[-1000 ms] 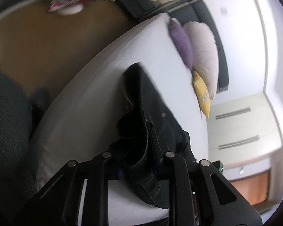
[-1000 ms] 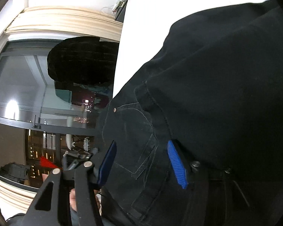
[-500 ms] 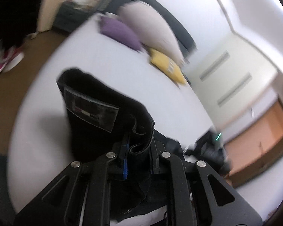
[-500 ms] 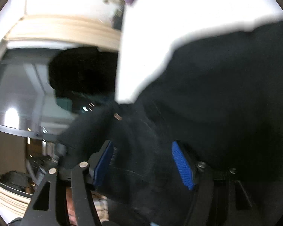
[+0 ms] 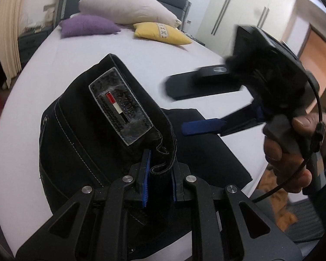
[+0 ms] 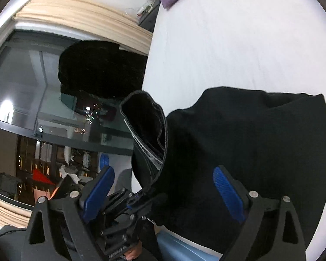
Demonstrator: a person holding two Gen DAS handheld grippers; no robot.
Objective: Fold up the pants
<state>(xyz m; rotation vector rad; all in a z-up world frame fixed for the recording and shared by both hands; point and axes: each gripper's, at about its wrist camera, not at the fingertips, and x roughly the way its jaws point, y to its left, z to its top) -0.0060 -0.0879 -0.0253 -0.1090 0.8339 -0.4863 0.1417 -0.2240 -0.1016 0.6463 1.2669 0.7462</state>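
Left claw (image 5: 158,175) pinched tight on waistband of black pants (image 5: 102,134), leather label patch (image 5: 120,105) facing up. Right claw (image 5: 185,106) spread wide, empty, hovering above the fabric. Pants bunched on white bed (image 5: 54,50), waistband lifted off the sheet, the rest lying flat.

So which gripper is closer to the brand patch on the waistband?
Left. The left gripper is shut on the pants waistband just below the brand patch. The right gripper hangs off to the side above the bed, jaws open, gripping nothing.
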